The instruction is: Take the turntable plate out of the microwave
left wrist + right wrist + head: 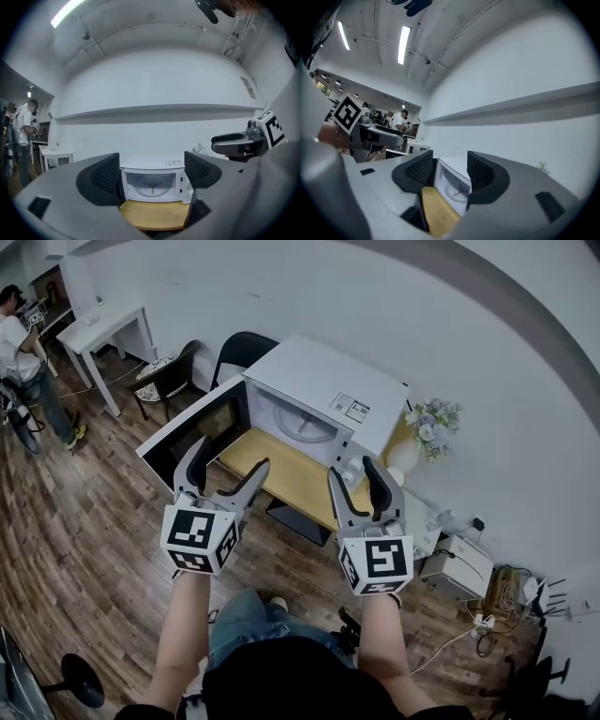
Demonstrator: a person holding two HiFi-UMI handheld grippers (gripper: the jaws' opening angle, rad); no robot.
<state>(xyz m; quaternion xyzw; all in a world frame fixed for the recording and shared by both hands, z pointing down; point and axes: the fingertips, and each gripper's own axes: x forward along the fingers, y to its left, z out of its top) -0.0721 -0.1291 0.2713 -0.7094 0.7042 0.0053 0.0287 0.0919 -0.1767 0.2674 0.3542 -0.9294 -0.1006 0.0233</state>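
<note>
From the head view I get only a sliver of the turntable plate, cut off by the top edge of the microwave. My left gripper looks straight into the cavity and shows the plate whole, lying flat on the floor inside, well ahead of me. My right gripper sees it only slantwise. The door hangs open to the left; in the left gripper view my own jaw hides most of it. Both pairs of fingers stand spread with nothing between them, the right pair narrower. The wooden table lies near, below them.
</note>
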